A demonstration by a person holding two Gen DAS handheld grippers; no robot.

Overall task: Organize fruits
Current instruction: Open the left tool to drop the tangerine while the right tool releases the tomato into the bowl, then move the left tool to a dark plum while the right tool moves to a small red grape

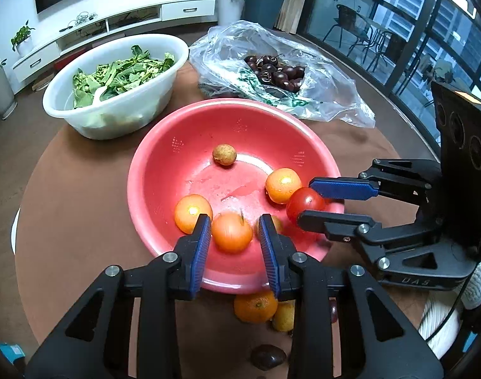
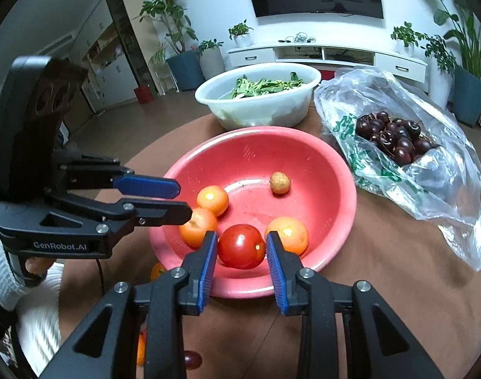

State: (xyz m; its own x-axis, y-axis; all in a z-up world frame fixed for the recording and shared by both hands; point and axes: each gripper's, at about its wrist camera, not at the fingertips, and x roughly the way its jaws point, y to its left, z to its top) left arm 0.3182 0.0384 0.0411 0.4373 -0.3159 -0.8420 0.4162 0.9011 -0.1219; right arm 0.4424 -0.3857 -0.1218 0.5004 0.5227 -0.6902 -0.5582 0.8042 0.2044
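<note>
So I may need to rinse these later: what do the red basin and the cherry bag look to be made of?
Red basin: apparently moulded plastic, semi-glossy, with soft highlights and small slot patterns. Cherry bag: thin clear plastic film, crinkled and shiny, printed in green.

Even indoor light from above leaves small white glints on the oranges (image 1: 193, 214) and tomato (image 2: 241, 246), while one orange fruit (image 1: 232, 232) blurs and fisheye distortion bends the dark, vignetted edges.

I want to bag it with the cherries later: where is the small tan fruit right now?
The tan fruit lies alone at the far side of the red bowl, toward the cherries.
</note>
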